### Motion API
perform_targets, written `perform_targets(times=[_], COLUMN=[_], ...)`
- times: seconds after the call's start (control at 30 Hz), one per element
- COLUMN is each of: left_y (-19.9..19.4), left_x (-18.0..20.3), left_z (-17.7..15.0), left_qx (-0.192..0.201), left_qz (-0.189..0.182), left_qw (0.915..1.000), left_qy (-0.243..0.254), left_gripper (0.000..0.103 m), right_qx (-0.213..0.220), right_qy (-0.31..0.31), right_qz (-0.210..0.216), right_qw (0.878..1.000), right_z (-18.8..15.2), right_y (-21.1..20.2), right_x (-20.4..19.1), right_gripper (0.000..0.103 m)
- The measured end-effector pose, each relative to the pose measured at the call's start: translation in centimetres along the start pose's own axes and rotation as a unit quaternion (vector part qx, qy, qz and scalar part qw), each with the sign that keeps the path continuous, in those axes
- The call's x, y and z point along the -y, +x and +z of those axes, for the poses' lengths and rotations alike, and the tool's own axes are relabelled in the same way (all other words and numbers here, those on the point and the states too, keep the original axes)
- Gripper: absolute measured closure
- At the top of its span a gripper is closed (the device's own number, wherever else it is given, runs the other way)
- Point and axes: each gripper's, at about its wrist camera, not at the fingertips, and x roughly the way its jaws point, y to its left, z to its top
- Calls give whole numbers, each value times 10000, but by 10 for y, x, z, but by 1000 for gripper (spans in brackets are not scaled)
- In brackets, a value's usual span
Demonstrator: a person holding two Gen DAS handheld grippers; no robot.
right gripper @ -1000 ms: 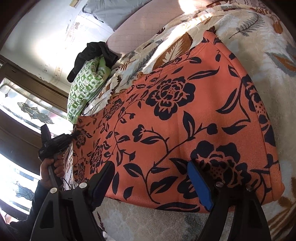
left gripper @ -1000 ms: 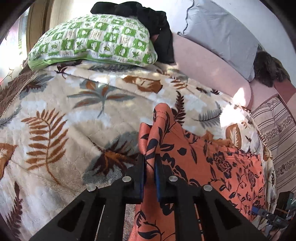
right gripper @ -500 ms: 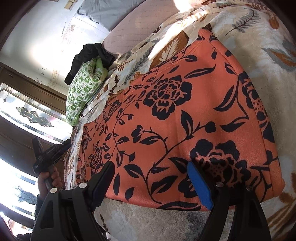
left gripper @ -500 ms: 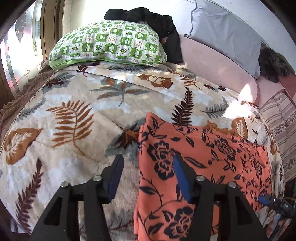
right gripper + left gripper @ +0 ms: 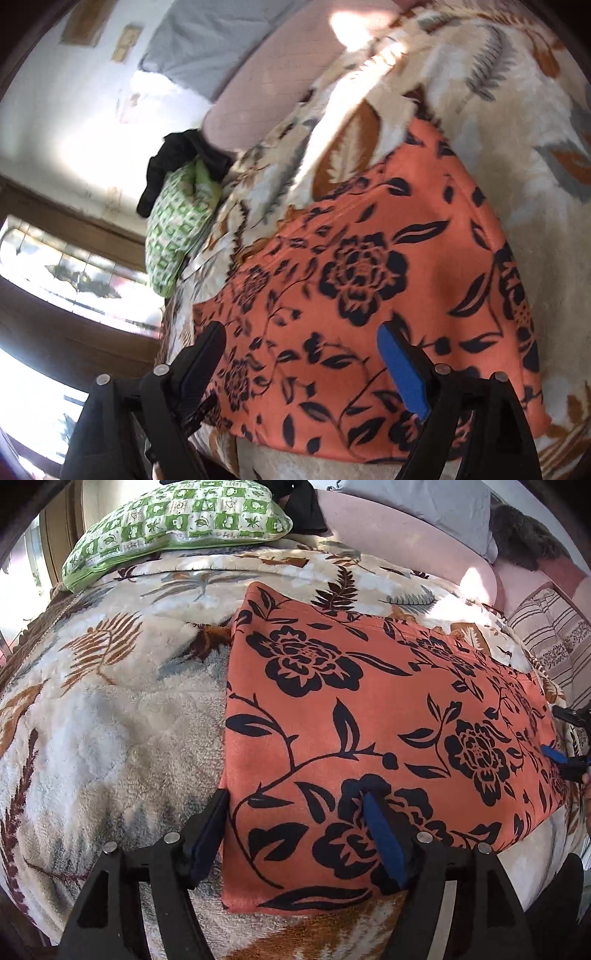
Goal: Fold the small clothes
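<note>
Two grippers are mine, and both have wide jaws that hold nothing. The left gripper [image 5: 295, 823] hovers over one end of the orange flowered cloth [image 5: 369, 716], the right gripper [image 5: 301, 354] over the other end. The cloth lies flat on the leafy blanket [image 5: 110, 709]. I think it looks folded over once. More folds are left to do.

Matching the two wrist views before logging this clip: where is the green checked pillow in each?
Left wrist: green checked pillow at the top left, beyond the orange floral cloth.
Right wrist: pillow at middle left, blurred.
Shared landmark: black garment lying against the pillow.
</note>
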Motion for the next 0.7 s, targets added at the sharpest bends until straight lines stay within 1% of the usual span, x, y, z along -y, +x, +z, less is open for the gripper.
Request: perform_targets(times=[0.03, 0.07, 0.1, 0.13, 0.2, 0.27, 0.3, 0.37, 0.4, 0.43, 0.47, 0.57, 0.6, 0.63, 0.7], left_y=[0, 0, 0, 1, 0, 0, -1, -1, -1, -1, -1, -1, -1, -2, -2], left_x=[0, 0, -1, -1, 2, 1, 0, 1, 1, 1, 0, 1, 1, 1, 1], left_z=[-1, -1, 0, 1, 0, -1, -1, -2, -2, -1, -1, -2, -2, -2, -2], left_qx=[24, 50, 53, 37, 17, 20, 25, 44, 34, 31, 30, 56, 58, 57, 47], left_qz=[11, 13, 9, 14, 27, 2, -11, -5, 19, 21, 4, 20, 18, 2, 5], left_qw=[10000, 10000, 10000, 10000, 10000, 10000, 10000, 10000, 10000, 10000, 10000, 10000, 10000, 10000, 10000], left_qy=[37, 52, 43, 31, 32, 25, 15, 21, 35, 25, 2, 19, 17, 5, -8], left_gripper=[28, 28, 28, 28, 28, 28, 28, 27, 27, 27, 27, 27, 27, 27, 27], right_qx=[-20, 119, 52, -4, 28, 92, 118, 2, -61, 155, 226, 15, -53, -68, 32], right_qy=[422, 594, 467, 197, -191, -266, -212, 11, 327, 594, 707, 223, 115, 64, 102], right_qz=[162, 297, 278, 272, 296, 294, 167, -554, -456, -256, -228, -645, -712, -662, -348], right_qw=[9990, 9977, 9985, 9994, 9994, 9992, 9996, 9985, 9984, 9978, 9970, 9977, 9974, 9978, 9993], right_z=[3, 6, 10, 15, 28, 46, 56, 74, 78, 78, 78, 71, 65, 57, 32], right_y=[5, -1, -6, -9, -12, -8, -1, 25, 37, 34, 29, 23, 20, 15, -4], right_x=[16, 16, 6, -8, -30, -35, -31, -5, 11, 16, 12, -11, -16, -20, -26], right_gripper=[18, 19, 18, 17, 17, 17, 17, 16, 15, 13, 12, 12, 12, 12, 12])
